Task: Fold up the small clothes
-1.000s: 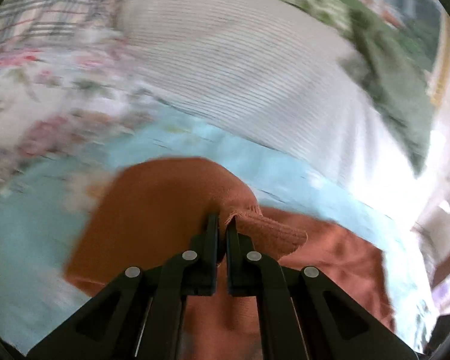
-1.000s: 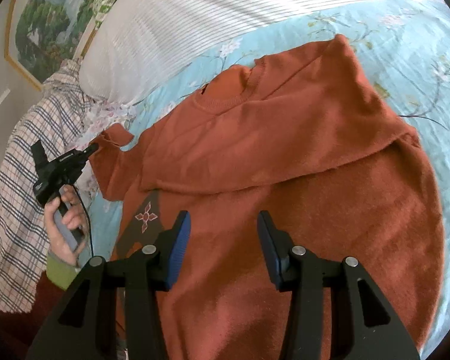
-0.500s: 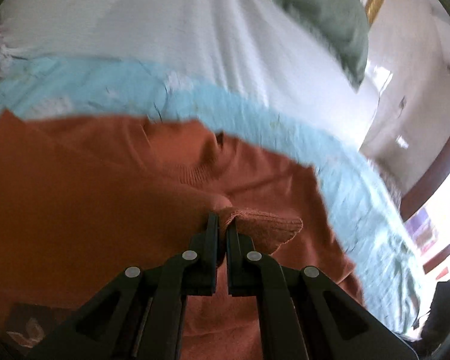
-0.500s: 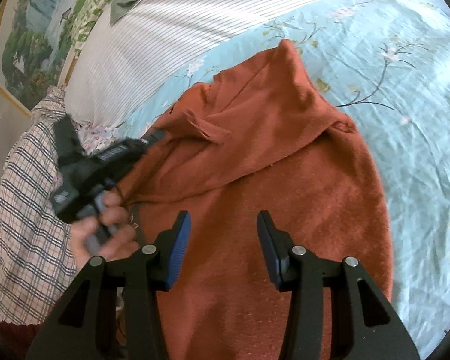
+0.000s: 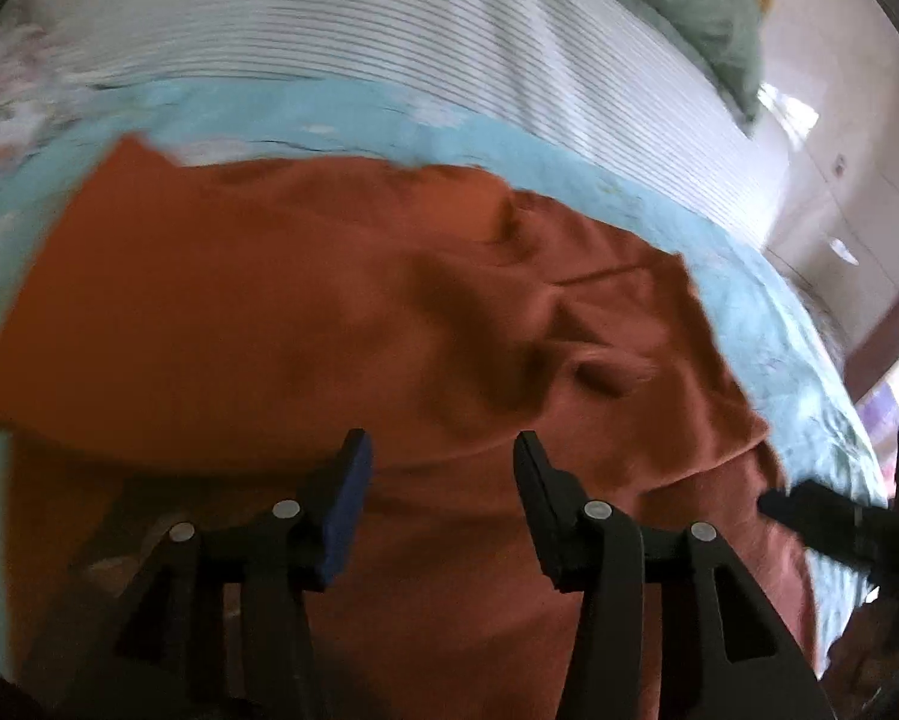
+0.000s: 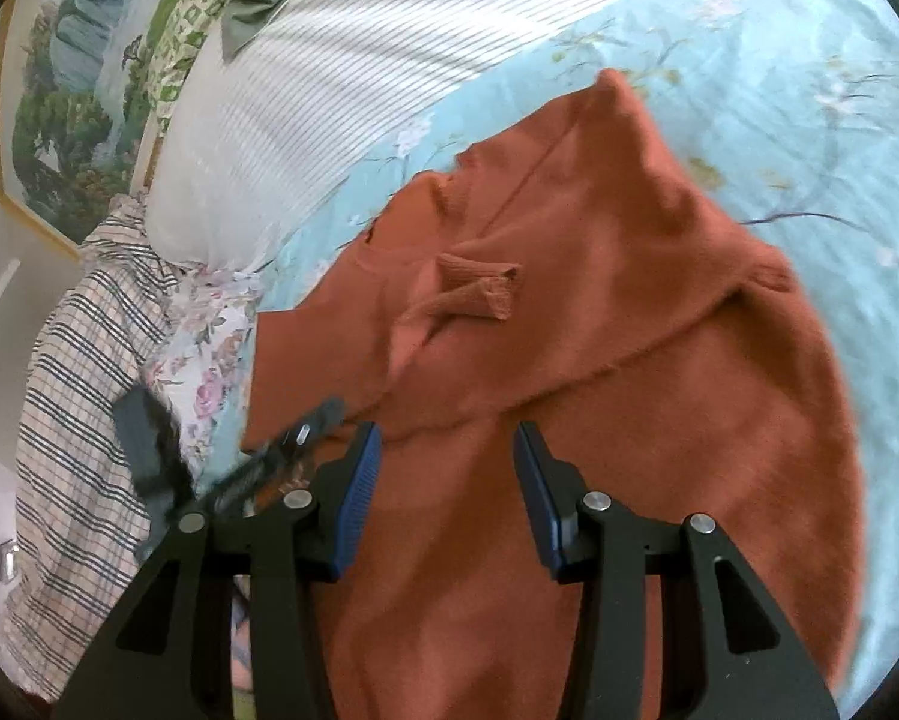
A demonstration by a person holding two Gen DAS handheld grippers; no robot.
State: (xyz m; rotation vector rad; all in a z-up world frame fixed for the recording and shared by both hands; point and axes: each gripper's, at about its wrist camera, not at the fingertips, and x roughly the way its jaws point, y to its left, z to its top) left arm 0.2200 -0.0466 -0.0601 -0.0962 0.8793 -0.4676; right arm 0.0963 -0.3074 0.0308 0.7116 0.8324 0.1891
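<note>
The orange sweater [image 6: 599, 360] is lying on the bed [image 6: 779, 72], both sleeves folded in. The left gripper [image 5: 437, 480] is opening, holding nothing. The right gripper [image 6: 446, 468] is hanging half open, empty. The body is waiting to be folded.

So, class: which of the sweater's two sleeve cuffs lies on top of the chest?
The ribbed cuff in the middle, below the neckline; the other cuff pokes out at the sweater's right edge.
</note>
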